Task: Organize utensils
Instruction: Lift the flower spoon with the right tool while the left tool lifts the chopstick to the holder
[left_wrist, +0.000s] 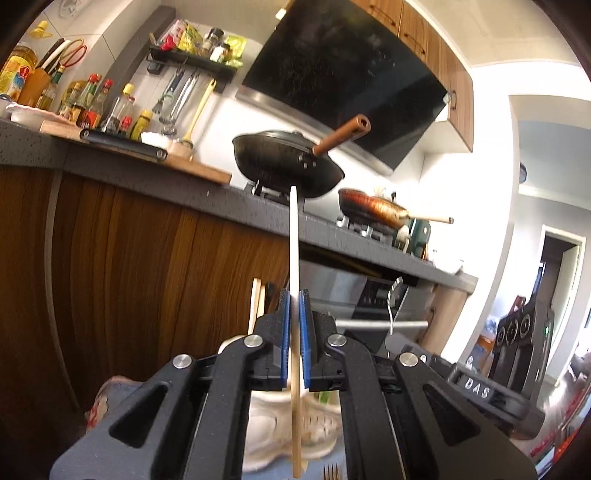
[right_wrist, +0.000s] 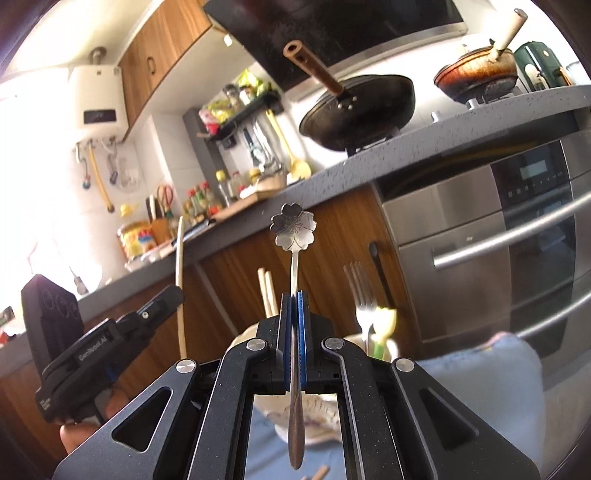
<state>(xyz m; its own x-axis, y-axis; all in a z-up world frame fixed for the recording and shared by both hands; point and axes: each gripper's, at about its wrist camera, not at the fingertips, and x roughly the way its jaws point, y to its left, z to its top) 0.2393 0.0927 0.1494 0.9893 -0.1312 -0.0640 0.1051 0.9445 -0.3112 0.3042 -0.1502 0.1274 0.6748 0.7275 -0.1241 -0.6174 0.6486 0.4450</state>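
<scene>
My left gripper (left_wrist: 294, 295) is shut on a pale wooden utensil (left_wrist: 293, 236) that stands upright between its blue pads; its lower end hangs below the jaws. My right gripper (right_wrist: 294, 297) is shut on a metal spoon with a flower-shaped end (right_wrist: 294, 226), held upright, bowl end below the jaws. A white holder (right_wrist: 243, 338) sits just beyond, with wooden chopsticks (right_wrist: 266, 291), a fork (right_wrist: 356, 284) and a black-handled utensil (right_wrist: 378, 266) standing in it. The left gripper with its pale utensil shows in the right wrist view (right_wrist: 159, 306). The chopsticks (left_wrist: 256, 302) and the fork (left_wrist: 393, 299) also show in the left wrist view.
A grey counter (left_wrist: 184, 192) with wood cabinet fronts runs ahead, carrying a black wok (left_wrist: 284, 158), a second pan (left_wrist: 373, 208), bottles and a cutting board. A steel oven (right_wrist: 498, 240) is to the right. A blue cloth (right_wrist: 480, 369) lies under the holder. A fork (left_wrist: 331, 472) lies below.
</scene>
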